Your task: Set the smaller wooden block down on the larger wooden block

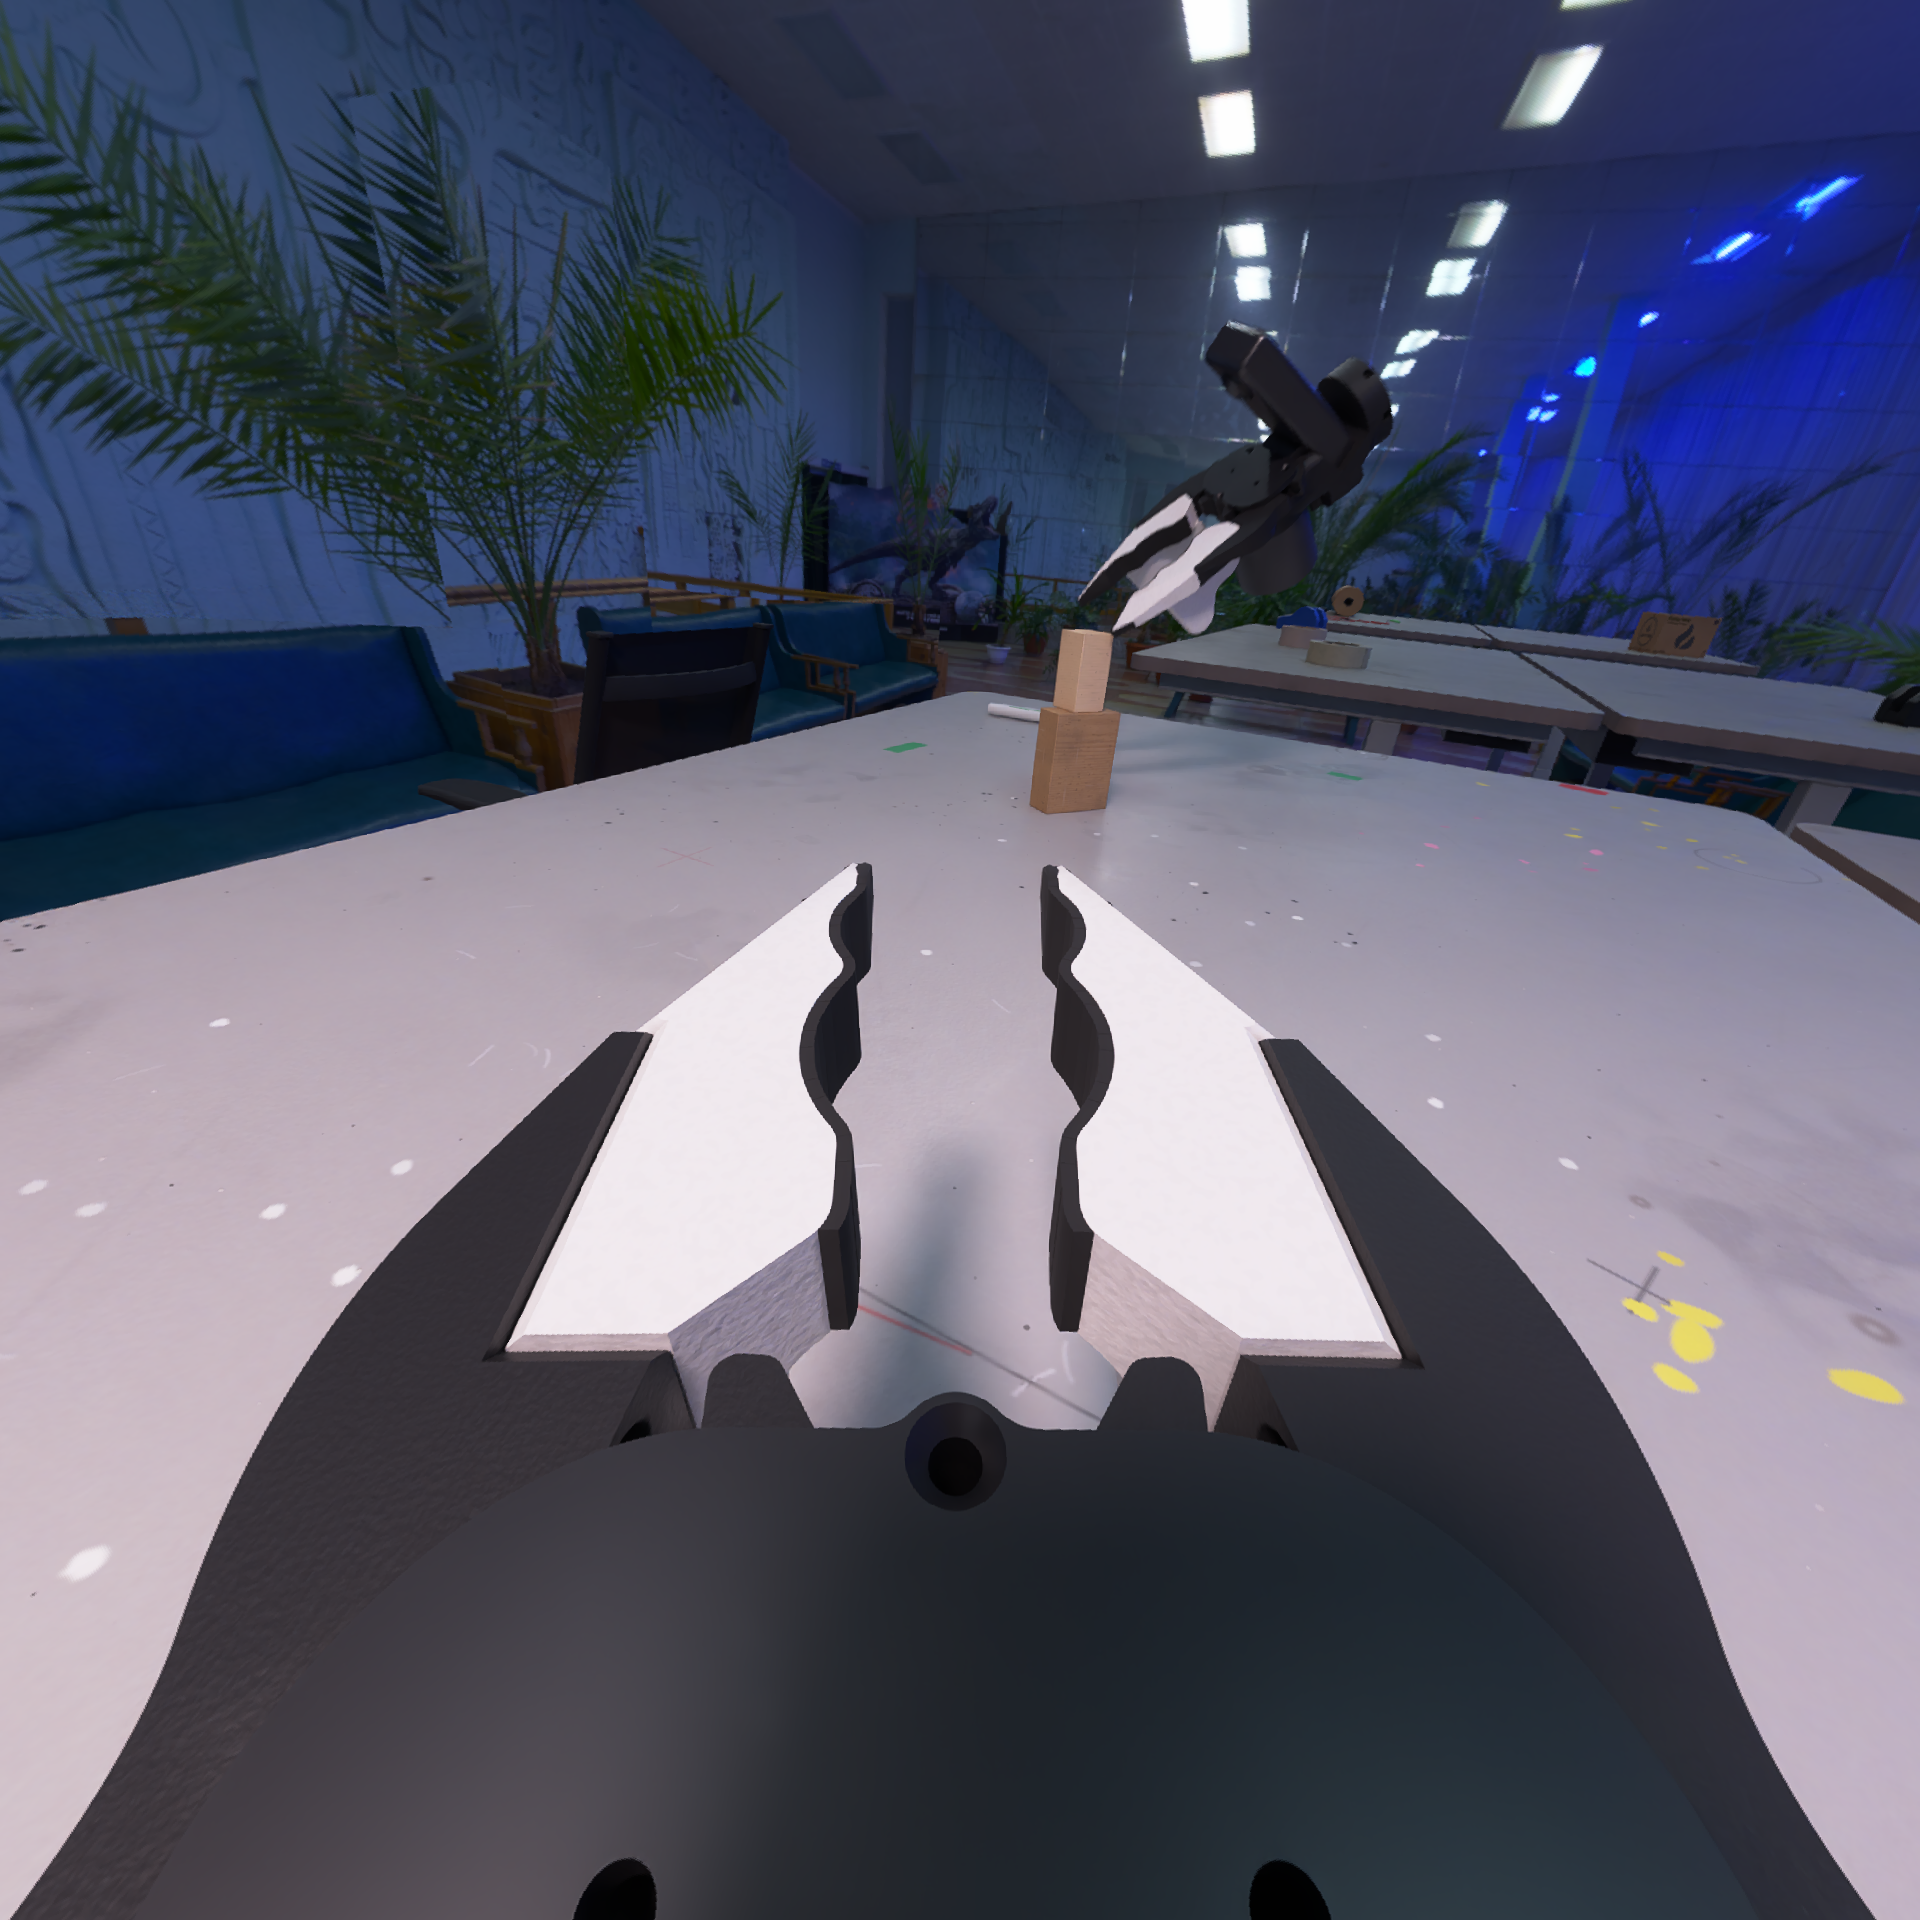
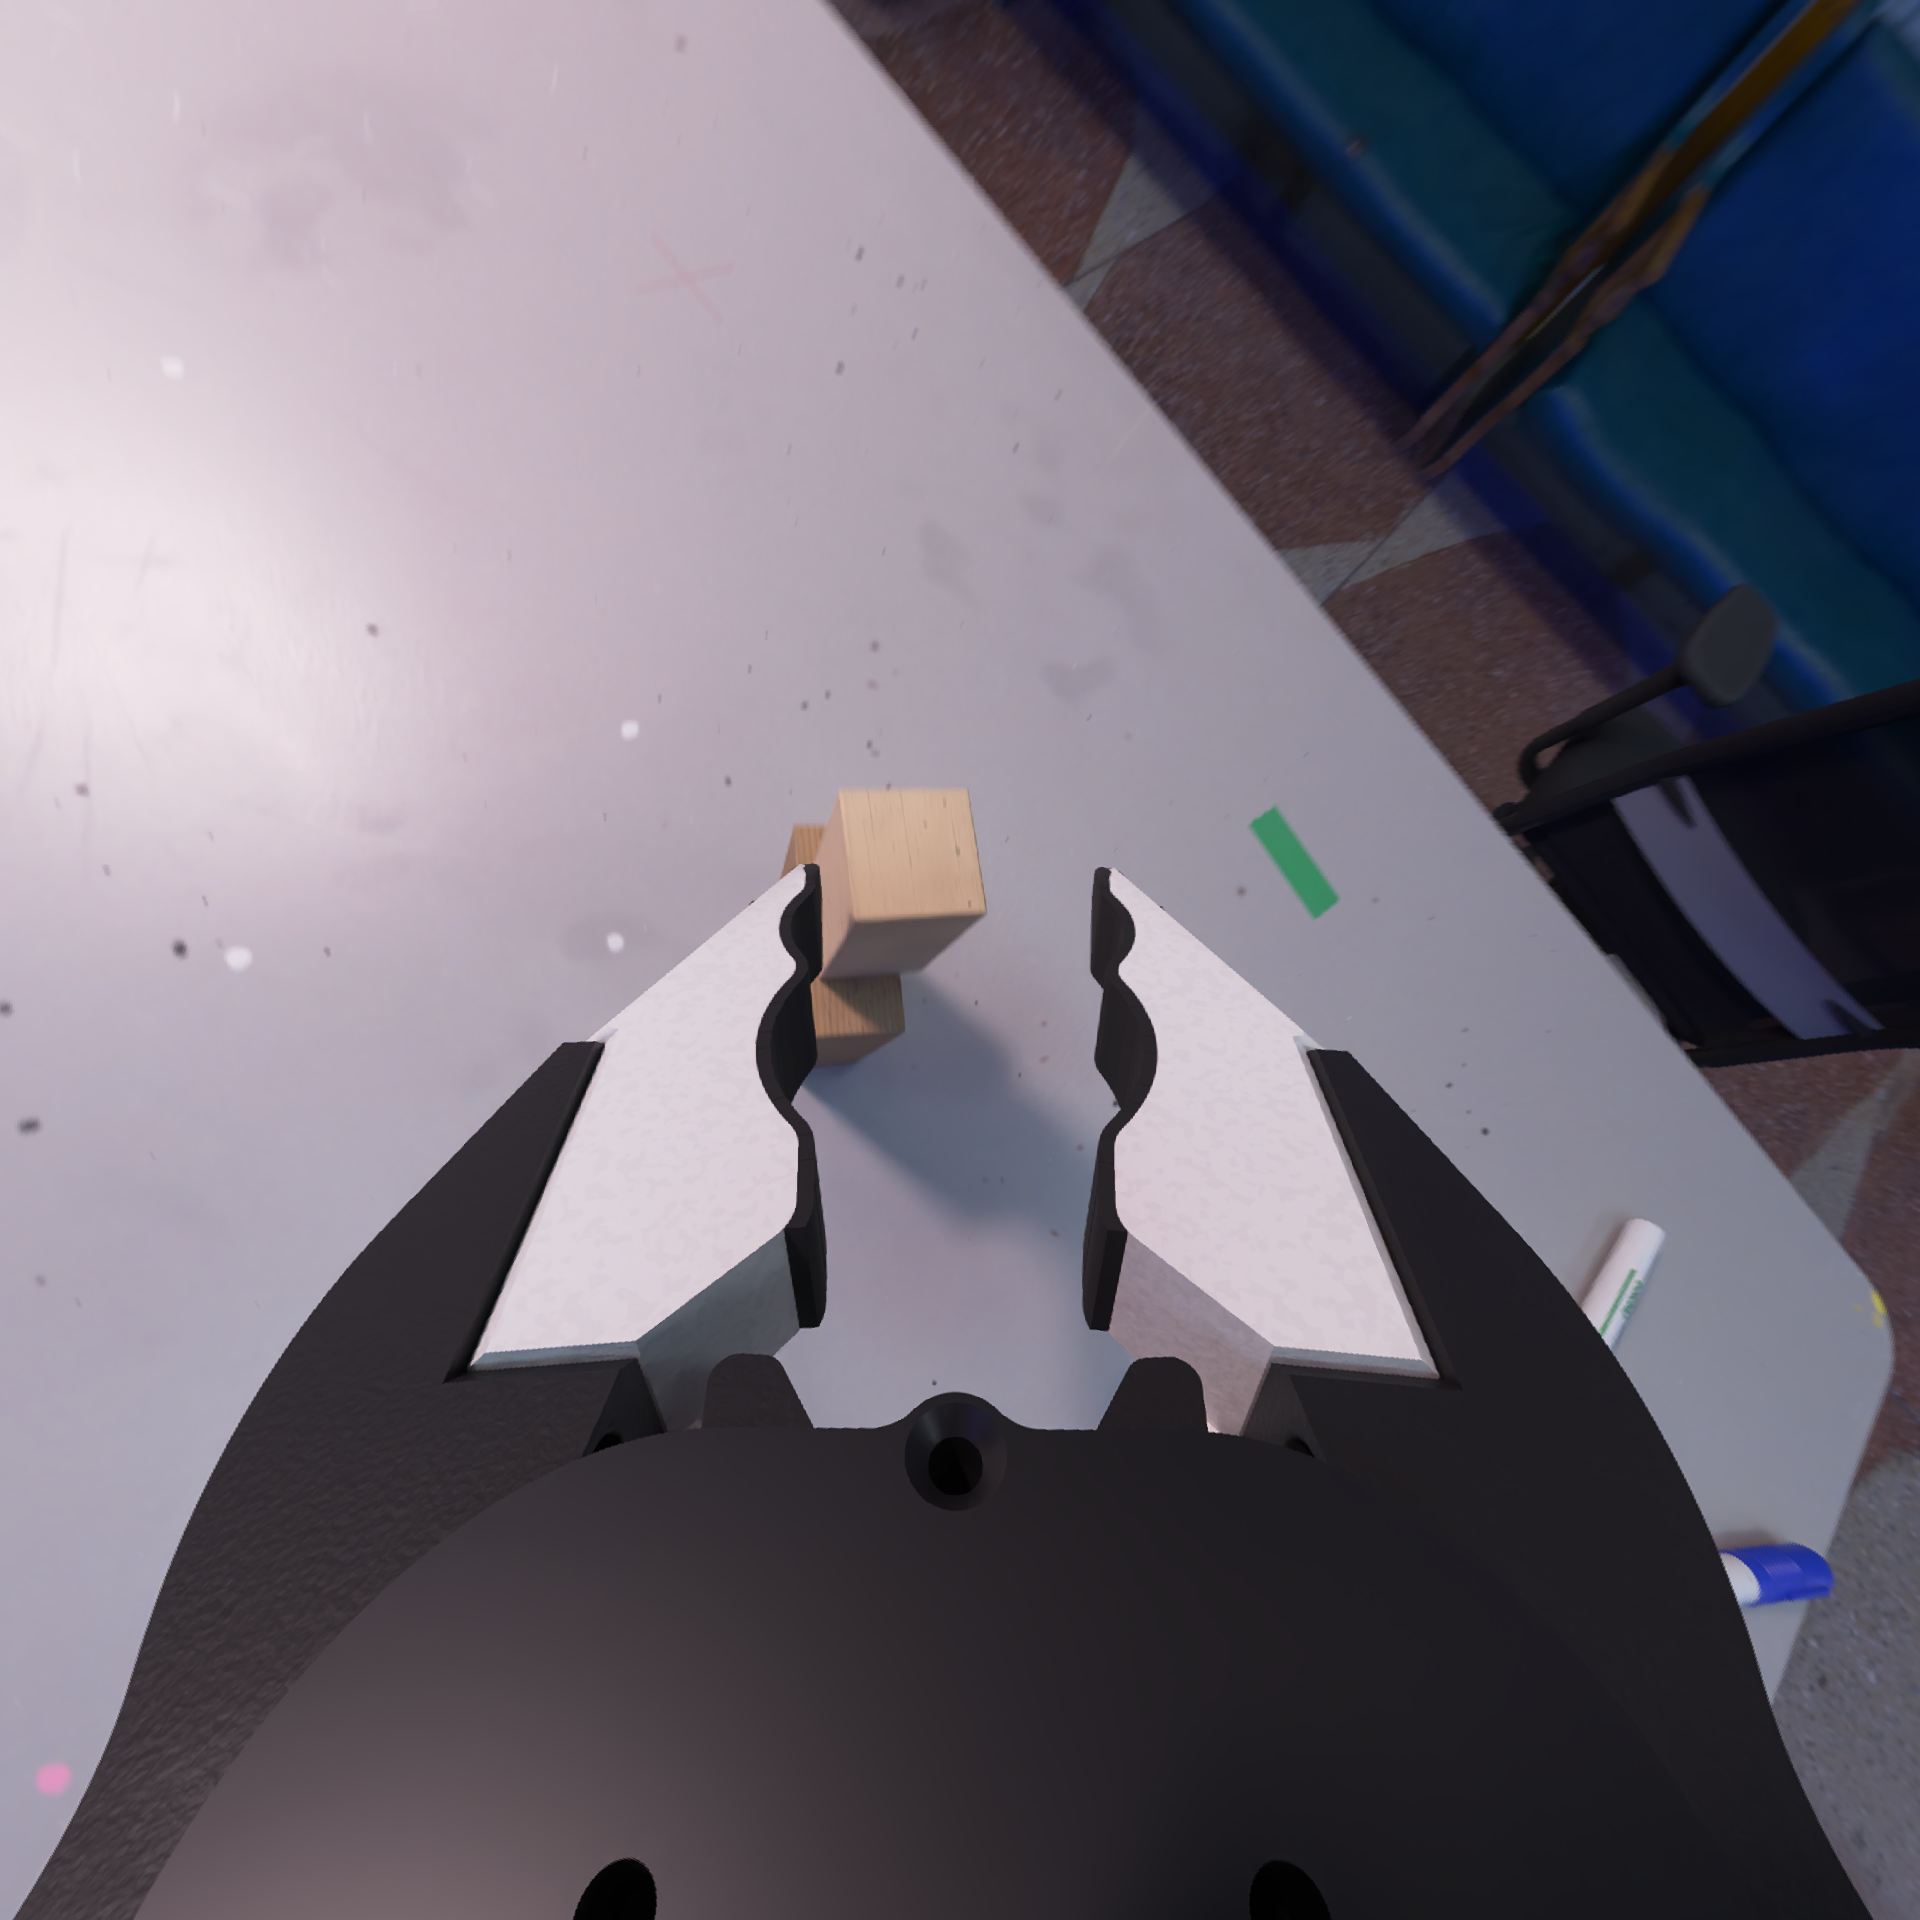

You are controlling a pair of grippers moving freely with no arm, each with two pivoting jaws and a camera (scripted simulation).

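The smaller, paler wooden block (image 1: 1084,670) stands upright on the larger wooden block (image 1: 1075,761) at the far middle of the grey table (image 1: 416,1039). My right gripper (image 1: 1120,611) hovers just above and to the right of the stack, tilted down, open and empty. In the right wrist view the smaller block (image 2: 909,868) sits on the larger block (image 2: 857,1023), just beyond my left fingertip (image 2: 795,904); my right gripper (image 2: 956,883) holds nothing. My left gripper (image 1: 956,873) is open and empty, low over the table, well short of the stack.
A white marker (image 2: 1621,1288) and a blue-capped item (image 2: 1777,1574) lie near the table corner. A green tape mark (image 2: 1294,862) is beside the stack. A black chair (image 2: 1766,883) stands past the table edge. Other tables with tape rolls (image 1: 1338,652) stand behind.
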